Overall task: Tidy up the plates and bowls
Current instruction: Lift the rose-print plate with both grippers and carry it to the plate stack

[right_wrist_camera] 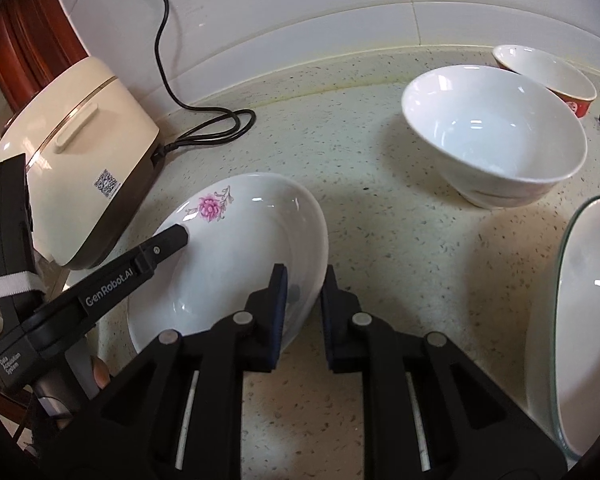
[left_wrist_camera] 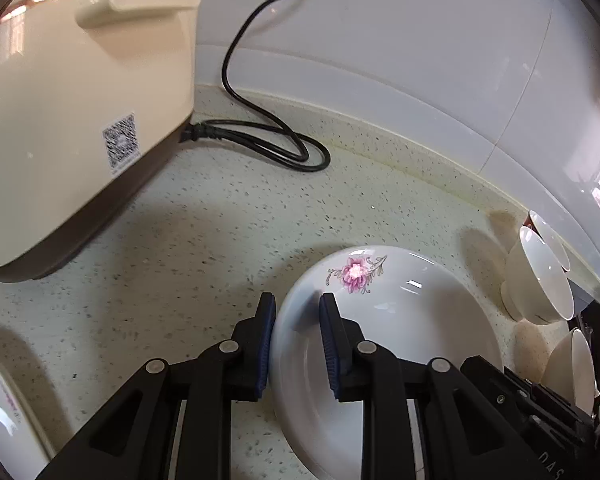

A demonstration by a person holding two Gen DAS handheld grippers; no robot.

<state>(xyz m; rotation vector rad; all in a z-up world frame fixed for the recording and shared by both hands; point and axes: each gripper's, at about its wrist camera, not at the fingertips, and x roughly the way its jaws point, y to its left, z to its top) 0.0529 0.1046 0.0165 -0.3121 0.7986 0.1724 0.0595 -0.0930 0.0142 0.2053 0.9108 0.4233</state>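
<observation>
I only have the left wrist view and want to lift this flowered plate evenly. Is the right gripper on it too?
Observer: Yes, the right gripper is shut on the flowered plate's right rim.
Operator: Anything standing past that side?
Observer: A white bowl stands upright beyond the plate, empty and apart from it.
Operator: And nearer to me?
Observer: A glass-rimmed dish sits at the right edge, also apart from the plate.
</observation>
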